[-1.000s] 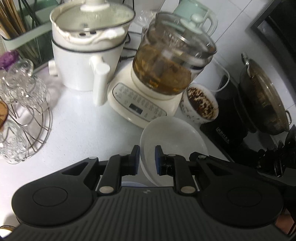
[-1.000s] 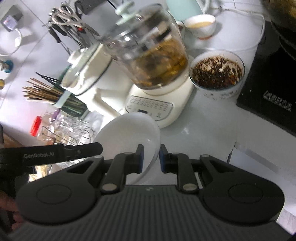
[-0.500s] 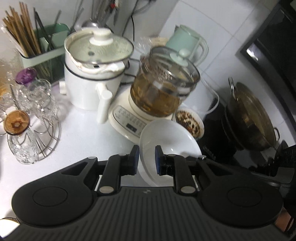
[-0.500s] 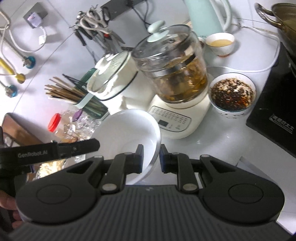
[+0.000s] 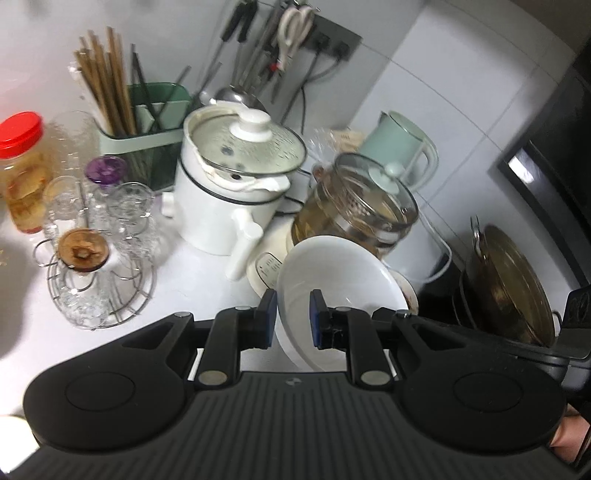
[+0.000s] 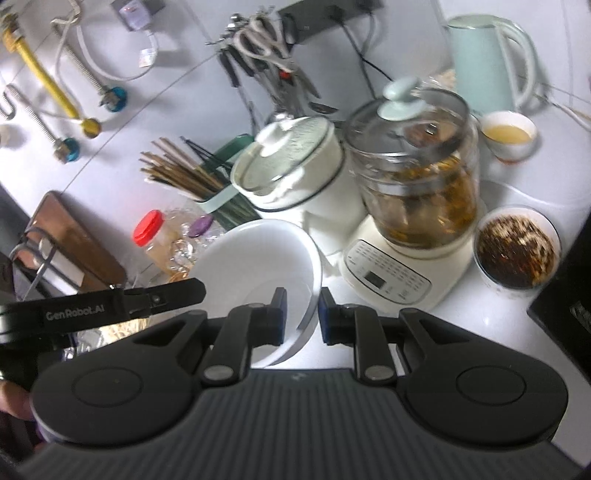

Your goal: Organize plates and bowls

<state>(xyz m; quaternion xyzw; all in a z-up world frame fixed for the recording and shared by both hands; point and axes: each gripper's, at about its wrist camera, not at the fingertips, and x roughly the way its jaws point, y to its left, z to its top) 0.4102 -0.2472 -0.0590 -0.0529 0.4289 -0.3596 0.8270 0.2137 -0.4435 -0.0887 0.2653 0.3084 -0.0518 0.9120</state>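
Two tongs clench one white bowl [image 5: 334,266] above table [image 5: 184,280]: left tongs [image 5: 293,317] on one rim, right tongs [image 6: 301,315] on opposite rim. Bowl tilted, in front of glass kettle [image 6: 417,177].

A white countertop [image 5: 192,280] is backed by white tiled walls [image 5: 443,122] that meet in a corner. A dark rail [image 5: 332,37] is fixed to the wall, and scissors [image 5: 293,26] and utensils are hung from it. In the right wrist view, a socket with a white plug [image 6: 138,11] and a yellow pipe [image 6: 40,70] are mounted on the tiles. A dark cooktop [image 5: 443,302] is set at the right end of the counter. The surfaces are evenly lit, with soft shadows.
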